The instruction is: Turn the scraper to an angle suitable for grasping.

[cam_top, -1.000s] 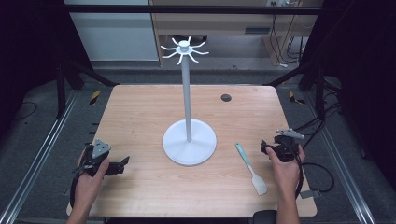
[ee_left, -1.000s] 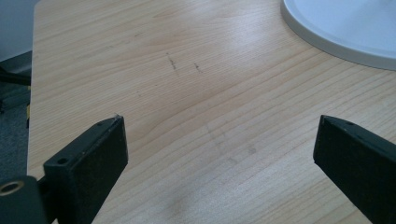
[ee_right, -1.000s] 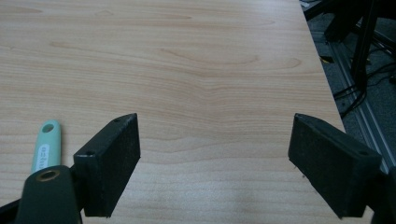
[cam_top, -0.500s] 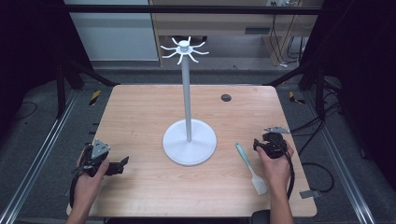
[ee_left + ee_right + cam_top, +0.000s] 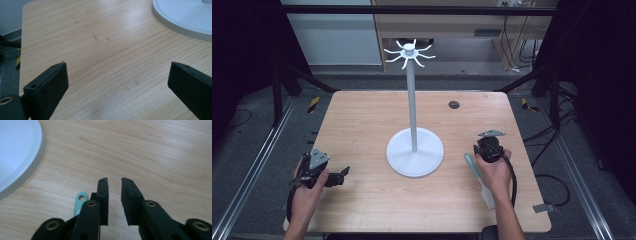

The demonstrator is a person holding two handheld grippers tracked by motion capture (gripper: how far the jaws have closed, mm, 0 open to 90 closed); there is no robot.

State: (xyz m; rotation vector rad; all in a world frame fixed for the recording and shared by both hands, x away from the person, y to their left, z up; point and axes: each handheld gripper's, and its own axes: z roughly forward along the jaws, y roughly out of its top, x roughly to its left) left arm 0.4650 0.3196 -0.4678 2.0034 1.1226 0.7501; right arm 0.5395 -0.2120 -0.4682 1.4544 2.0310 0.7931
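A white stand (image 5: 414, 150) with a tall pole and a ring of hooks at its top stands mid-table; its round base shows in the left gripper view (image 5: 185, 17) and the right gripper view (image 5: 17, 152). A spatula (image 5: 471, 164) with a teal handle and white blade lies right of the base, partly under the right hand. My right gripper (image 5: 113, 181) hovers just right of the handle's teal end (image 5: 80, 200). Its jaws have just been closing to a narrow gap with nothing between them. In the high view it (image 5: 488, 144) points away from the person. My left gripper (image 5: 117, 82) rests wide open near the front left (image 5: 339, 175).
The wooden table (image 5: 362, 125) has a small dark round cap (image 5: 454, 104) at the back right. A grey clip (image 5: 544, 207) lies at the front right edge. Metal rails and cables run along both sides of the table.
The right hand has moved left, up to the spatula's handle, and its jaws have narrowed from wide to a slit. The left hand has kept still.
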